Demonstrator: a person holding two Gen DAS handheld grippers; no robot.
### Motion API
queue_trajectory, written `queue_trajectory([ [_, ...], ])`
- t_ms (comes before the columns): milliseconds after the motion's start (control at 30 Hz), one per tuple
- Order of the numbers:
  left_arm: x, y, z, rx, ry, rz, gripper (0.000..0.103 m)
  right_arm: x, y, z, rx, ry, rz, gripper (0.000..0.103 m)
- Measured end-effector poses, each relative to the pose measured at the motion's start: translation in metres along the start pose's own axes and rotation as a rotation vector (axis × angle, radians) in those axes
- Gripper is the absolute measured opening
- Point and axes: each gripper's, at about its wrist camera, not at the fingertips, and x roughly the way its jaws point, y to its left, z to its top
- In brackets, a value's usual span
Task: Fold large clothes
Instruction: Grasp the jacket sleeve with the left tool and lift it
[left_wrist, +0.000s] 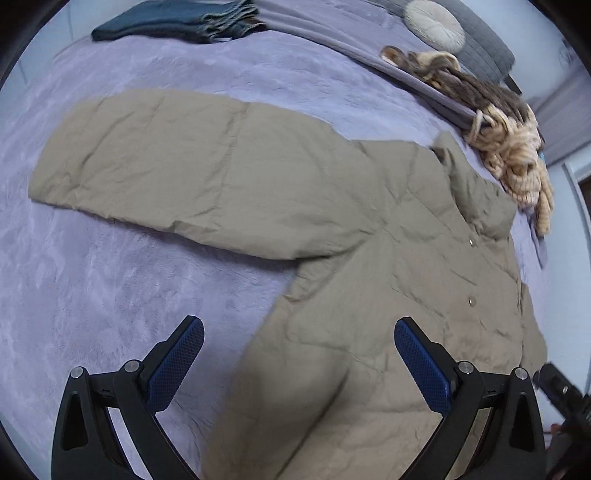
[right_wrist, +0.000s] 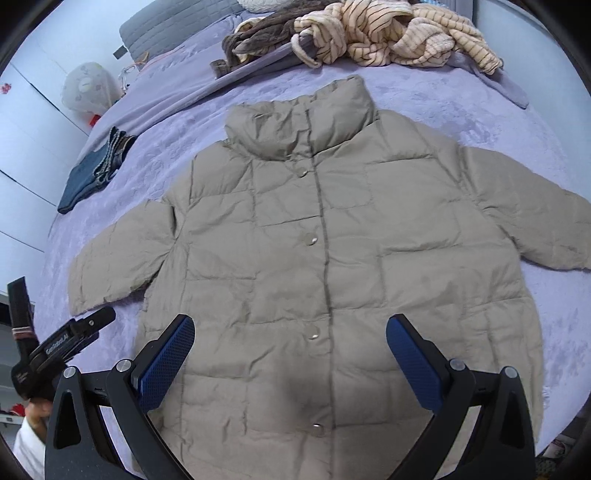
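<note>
Both tools released, left tool (left_wrist: 299, 354), right tool (right_wrist: 290, 350), jacket (right_wrist: 314, 258) flat beneath.

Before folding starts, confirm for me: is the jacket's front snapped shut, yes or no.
Yes: in the right wrist view the khaki jacket lies flat with its placket closed along the row of snaps.

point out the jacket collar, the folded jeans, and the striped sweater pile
jacket collar (right_wrist: 301, 122), right wrist view, on the front of the stand-up collar.
folded jeans (right_wrist: 86, 177), right wrist view, on the flat denim leg.
striped sweater pile (right_wrist: 402, 35), right wrist view, on the bunched middle.
</note>
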Motion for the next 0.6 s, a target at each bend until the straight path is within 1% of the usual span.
queue_trajectory([
  [67,0.011,0.039,0.011,-0.081,-0.016,-0.036,0.103,0.019,0.017,-0.003,0.000,0.055,0.040,0.103],
  [133,0.023,0.077,0.023,-0.171,-0.024,-0.069,0.103,0.041,0.037,-0.009,-0.020,0.128,0.071,0.103],
  [233,0.043,0.125,0.040,-0.299,-0.029,-0.125,0.103,0.063,0.059,-0.019,-0.046,0.173,0.086,0.103],
  [333,0.053,0.151,0.060,-0.371,-0.067,-0.157,0.103,0.080,0.073,-0.025,-0.049,0.199,0.090,0.103],
  [433,0.052,0.156,0.085,-0.376,-0.134,-0.139,0.103,0.092,0.081,-0.023,-0.032,0.206,0.091,0.103],
  [467,0.051,0.158,0.094,-0.372,-0.158,-0.124,0.096,0.095,0.083,-0.021,-0.026,0.206,0.093,0.103],
  [500,0.051,0.158,0.102,-0.366,-0.177,-0.102,0.087,0.098,0.084,-0.019,-0.021,0.205,0.095,0.103],
  [533,0.052,0.158,0.111,-0.359,-0.184,-0.087,0.062,0.100,0.087,-0.016,-0.015,0.200,0.102,0.103],
  [567,0.052,0.157,0.119,-0.348,-0.187,-0.094,0.033,0.101,0.089,-0.014,-0.010,0.195,0.109,0.103],
  [600,0.051,0.158,0.126,-0.335,-0.195,-0.141,0.017,0.101,0.092,-0.011,-0.003,0.187,0.117,0.103],
])
